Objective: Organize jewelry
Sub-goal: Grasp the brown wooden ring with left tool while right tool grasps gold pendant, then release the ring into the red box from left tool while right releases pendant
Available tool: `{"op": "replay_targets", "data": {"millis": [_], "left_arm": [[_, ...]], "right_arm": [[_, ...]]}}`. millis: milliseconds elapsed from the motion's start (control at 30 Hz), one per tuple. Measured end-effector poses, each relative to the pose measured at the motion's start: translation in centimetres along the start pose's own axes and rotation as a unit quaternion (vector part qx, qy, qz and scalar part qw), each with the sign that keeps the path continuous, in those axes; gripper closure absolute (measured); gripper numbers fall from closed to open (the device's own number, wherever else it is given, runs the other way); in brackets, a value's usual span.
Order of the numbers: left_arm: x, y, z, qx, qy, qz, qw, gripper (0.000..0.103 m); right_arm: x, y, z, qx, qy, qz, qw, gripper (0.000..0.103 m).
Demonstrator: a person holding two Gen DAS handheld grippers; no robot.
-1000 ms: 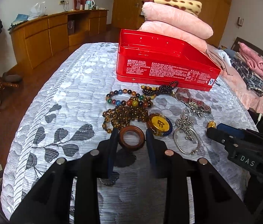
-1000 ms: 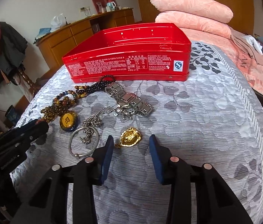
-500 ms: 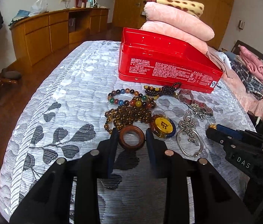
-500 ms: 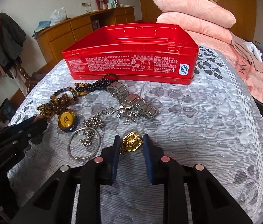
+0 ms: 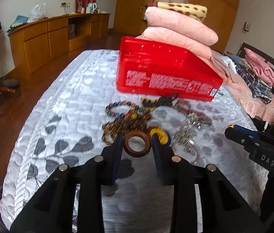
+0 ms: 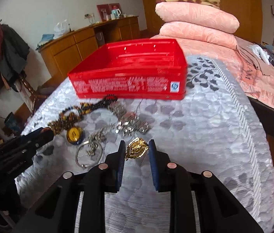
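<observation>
Beads [image 5: 125,124] btwn wood ring [image 5: 137,144] & red tin [image 5: 166,73], pillows [image 5: 179,31] behind

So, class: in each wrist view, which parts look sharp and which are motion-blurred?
Left wrist view: the wooden ring and left gripper are sharp; the red tin's print smears. Right wrist view: the gold pendant in the right gripper is fairly sharp; the tin is blurred.

A bright red tin [image 6: 133,73] with white print sits on a silver-grey bedspread [image 6: 204,136] with dark leaf shapes; brown wooden ring [image 5: 137,143], gold pendant [image 6: 137,148].
</observation>
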State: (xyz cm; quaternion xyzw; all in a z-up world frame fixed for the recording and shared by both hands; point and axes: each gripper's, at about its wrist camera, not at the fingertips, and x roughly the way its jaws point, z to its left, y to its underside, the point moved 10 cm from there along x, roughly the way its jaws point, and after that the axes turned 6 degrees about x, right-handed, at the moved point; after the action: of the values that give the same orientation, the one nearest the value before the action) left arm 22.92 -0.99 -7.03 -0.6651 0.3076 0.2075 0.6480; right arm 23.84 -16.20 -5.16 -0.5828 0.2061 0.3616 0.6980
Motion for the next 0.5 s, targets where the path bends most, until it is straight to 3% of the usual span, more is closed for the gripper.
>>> {"op": "replay_targets", "data": {"millis": [200,500], "left_arm": [[-0.9,-3.9,-1.0,0.013,0.002,-0.038,0.9992,0.074],[0.5,-12.2,-2.0,0.024,0.007,-0.079,0.9966,0.074]], "right_arm": [[-1.6,-3.5,-0.4,0.000,-0.003,-0.038,0.999,0.079],[-1.3,-11.7,0.4,-0.010,-0.023,-0.087,0.996,0.079]]}}
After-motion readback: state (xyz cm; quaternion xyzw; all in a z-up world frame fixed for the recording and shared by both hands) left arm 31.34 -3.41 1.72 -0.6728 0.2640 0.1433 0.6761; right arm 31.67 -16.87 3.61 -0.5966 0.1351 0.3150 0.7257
